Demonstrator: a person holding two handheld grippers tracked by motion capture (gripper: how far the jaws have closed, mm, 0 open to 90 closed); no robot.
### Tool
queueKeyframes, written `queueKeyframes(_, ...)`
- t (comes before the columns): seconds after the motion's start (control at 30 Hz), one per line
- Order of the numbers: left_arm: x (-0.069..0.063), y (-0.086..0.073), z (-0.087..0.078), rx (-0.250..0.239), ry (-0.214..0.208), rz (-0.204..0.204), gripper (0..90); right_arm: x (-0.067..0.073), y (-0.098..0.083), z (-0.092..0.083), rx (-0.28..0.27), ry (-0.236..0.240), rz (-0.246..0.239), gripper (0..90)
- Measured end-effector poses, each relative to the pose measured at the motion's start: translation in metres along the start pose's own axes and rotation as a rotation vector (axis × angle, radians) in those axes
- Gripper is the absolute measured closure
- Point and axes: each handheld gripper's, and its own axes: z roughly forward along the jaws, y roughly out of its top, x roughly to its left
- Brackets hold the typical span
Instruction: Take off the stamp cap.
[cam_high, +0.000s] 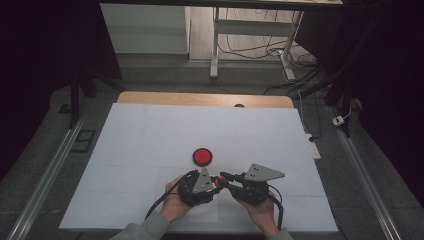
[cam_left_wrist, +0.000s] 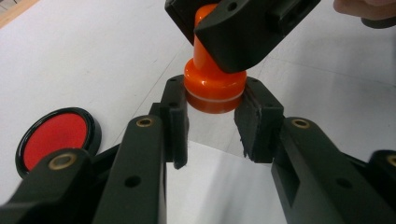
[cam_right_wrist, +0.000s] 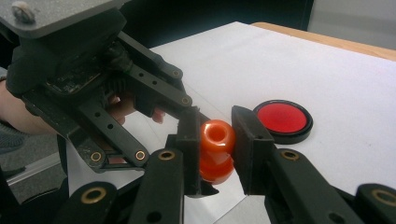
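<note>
We see both hands low over the white surface (cam_high: 150, 140), tips meeting: the left tongs (cam_left_wrist: 211, 123) clamp the orange stamp's (cam_left_wrist: 212, 86) wide base, the right tongs (cam_right_wrist: 217, 140) clamp its knob, red pad (cam_high: 202, 156) just beyond

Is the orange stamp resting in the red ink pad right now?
No: both grippers clamp the orange stamp above the white sheet, apart from the red ink pad.

Left gripper (cam_left_wrist: 211, 128) jaws clamp orange stamp (cam_left_wrist: 214, 86); red ink pad (cam_left_wrist: 53, 135) beside.
</note>
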Motion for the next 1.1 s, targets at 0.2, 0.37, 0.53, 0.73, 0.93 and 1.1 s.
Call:
queueKeyframes(0.2,-0.0007,0.0000,-0.0006,-0.001,0.008,0.006,65.5,-0.0002,-0.0003,-0.0002,-0.006,0.001,0.012,73.4)
queueKeyframes(0.37,-0.0004,-0.0003,-0.0009,0.001,0.004,0.004,65.6,0.0014,-0.0009,0.0001,-0.009,-0.006,0.009,73.4)
queueKeyframes(0.53,0.0000,-0.0006,-0.0006,0.003,-0.002,0.002,65.6,0.0015,-0.0013,0.0003,-0.011,-0.007,0.014,73.4)
queueKeyframes(0.73,0.0009,-0.0014,-0.0008,0.000,-0.011,-0.004,65.7,0.0022,-0.0019,0.0008,-0.011,-0.010,0.012,73.5)
queueKeyframes(0.93,0.0023,-0.0022,-0.0007,0.001,-0.024,-0.009,65.7,0.0045,-0.0021,0.0009,-0.013,-0.021,0.003,73.5)
queueKeyframes(1.1,0.0025,-0.0030,-0.0001,0.009,-0.025,-0.006,65.7,0.0050,-0.0032,0.0023,-0.011,-0.026,0.003,73.6)
